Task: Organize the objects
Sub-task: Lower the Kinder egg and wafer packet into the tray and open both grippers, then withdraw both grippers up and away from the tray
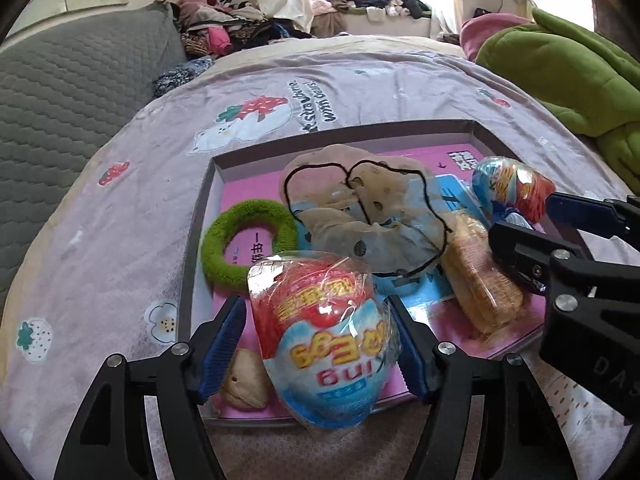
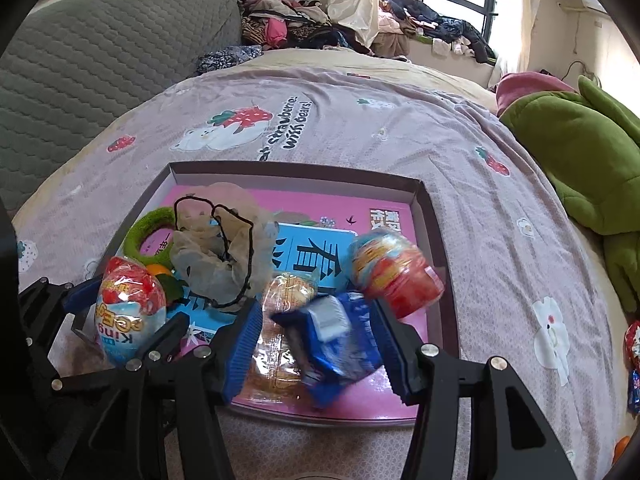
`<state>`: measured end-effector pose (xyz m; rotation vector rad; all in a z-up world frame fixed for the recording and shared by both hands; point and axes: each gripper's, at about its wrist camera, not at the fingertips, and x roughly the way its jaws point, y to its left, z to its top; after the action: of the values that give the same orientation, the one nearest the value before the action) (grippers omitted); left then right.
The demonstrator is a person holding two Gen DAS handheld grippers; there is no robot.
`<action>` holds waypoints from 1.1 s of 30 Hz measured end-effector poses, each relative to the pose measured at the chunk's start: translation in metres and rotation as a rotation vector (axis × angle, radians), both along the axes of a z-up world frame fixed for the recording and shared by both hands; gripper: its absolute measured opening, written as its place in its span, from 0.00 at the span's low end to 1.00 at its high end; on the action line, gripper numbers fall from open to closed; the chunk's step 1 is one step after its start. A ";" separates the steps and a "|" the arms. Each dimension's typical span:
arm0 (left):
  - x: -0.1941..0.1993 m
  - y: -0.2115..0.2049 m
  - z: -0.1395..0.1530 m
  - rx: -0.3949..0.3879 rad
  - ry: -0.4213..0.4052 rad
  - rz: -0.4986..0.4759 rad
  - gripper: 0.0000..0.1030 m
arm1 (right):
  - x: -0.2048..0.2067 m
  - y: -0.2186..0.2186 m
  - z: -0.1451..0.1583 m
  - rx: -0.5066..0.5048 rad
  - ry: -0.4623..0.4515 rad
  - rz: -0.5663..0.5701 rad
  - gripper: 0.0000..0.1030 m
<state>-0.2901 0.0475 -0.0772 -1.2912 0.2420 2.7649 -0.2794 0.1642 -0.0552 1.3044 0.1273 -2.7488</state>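
Note:
A shallow box [image 1: 204, 216] with a pink floor lies on the bedspread. A red-and-blue wrapped egg [image 1: 324, 340] sits at its near edge between the jaws of my left gripper [image 1: 320, 344]; a gap shows beside the left pad, so the gripper is open. My right gripper [image 2: 316, 344] is open over the box, with a blurred blue snack packet [image 2: 336, 336] between its jaws. A wrapped bread [image 2: 280, 292] lies under the packet, and a second egg [image 2: 396, 276], also blurred, is just past the right fingertip. A green fuzzy ring [image 1: 224, 248] and a beige mesh pouch [image 1: 360, 208] lie further in.
A grey quilted headboard [image 1: 60, 100] stands at the left and a green blanket [image 1: 560, 72] at the right. Clothes [image 1: 240, 28] are piled at the far end. More wrapped items [image 2: 634, 344] lie on the bedspread at the right edge.

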 end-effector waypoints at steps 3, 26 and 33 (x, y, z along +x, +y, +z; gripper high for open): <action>0.000 0.002 0.001 0.000 -0.001 -0.007 0.70 | 0.000 0.002 0.001 -0.007 0.000 -0.006 0.54; 0.008 0.001 0.030 0.024 0.033 0.013 0.72 | 0.009 0.006 0.029 -0.050 0.057 -0.010 0.54; 0.013 -0.004 0.049 0.037 0.065 0.017 0.72 | 0.015 0.010 0.039 -0.075 0.078 -0.018 0.56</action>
<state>-0.2772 0.0439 -0.0284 -1.2025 0.1841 2.8147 -0.2649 0.1740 -0.0157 1.1865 0.0179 -2.7908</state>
